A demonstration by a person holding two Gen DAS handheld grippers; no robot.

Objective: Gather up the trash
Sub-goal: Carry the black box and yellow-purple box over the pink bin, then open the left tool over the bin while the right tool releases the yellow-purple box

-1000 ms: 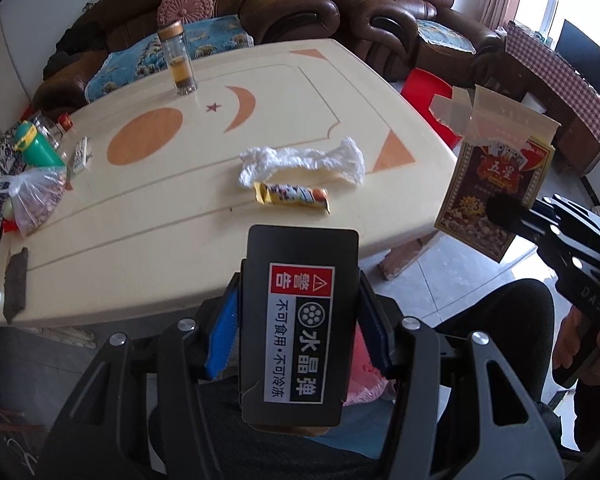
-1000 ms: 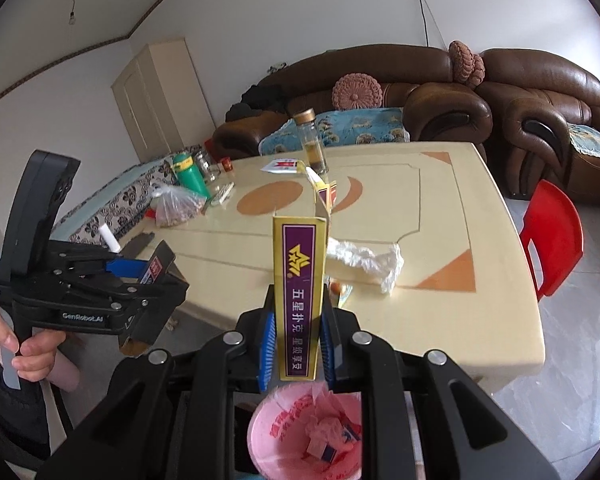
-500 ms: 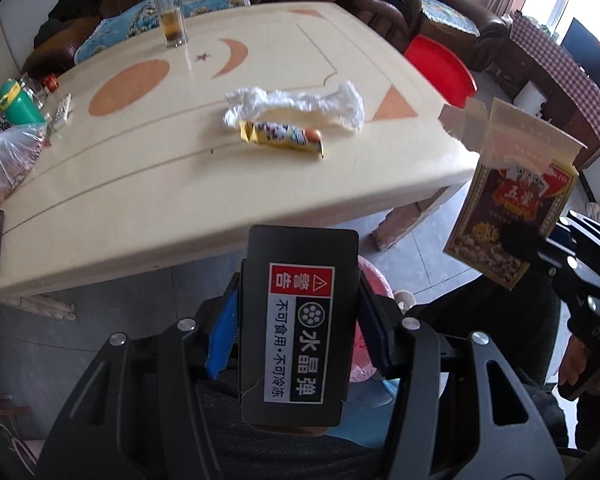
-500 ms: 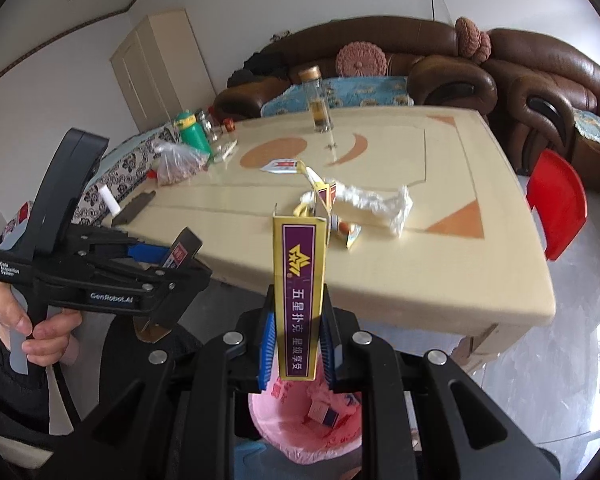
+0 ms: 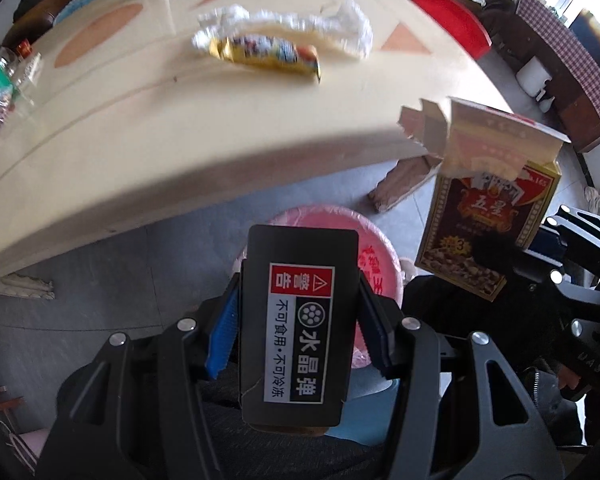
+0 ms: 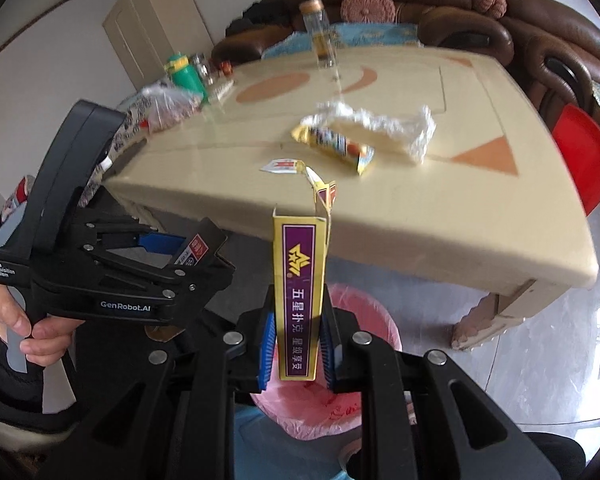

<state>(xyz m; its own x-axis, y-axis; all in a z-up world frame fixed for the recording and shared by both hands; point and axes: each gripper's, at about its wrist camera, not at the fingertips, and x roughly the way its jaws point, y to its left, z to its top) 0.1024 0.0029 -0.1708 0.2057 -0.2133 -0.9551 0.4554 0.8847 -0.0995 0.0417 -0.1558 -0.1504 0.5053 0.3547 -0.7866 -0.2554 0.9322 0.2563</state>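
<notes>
Both grippers had dropped below the desk (image 5: 148,168) edge, over the pink-lined bin (image 6: 364,312). Left gripper (image 5: 300,320) fingers were clamped on a black packet (image 5: 298,320) with a red warning label. Right gripper (image 6: 296,340) fingers pinched an opened playing-card box (image 6: 298,292) upright above the bin. A yellow wrapper (image 5: 266,54) and crumpled white plastic (image 5: 300,26) lay touching on the desk

Table (image 6: 440,216): cream top with orange inlays, standing on tiled floor (image 6: 548,364) | centre: yellow snack wrapper (image 6: 334,148) lying against crumpled white plastic (image 6: 384,126) | far: glass jar (image 6: 320,34) standing upright | far left: green bottle (image 6: 184,74), clear bag (image 6: 168,106) sitting together
</notes>
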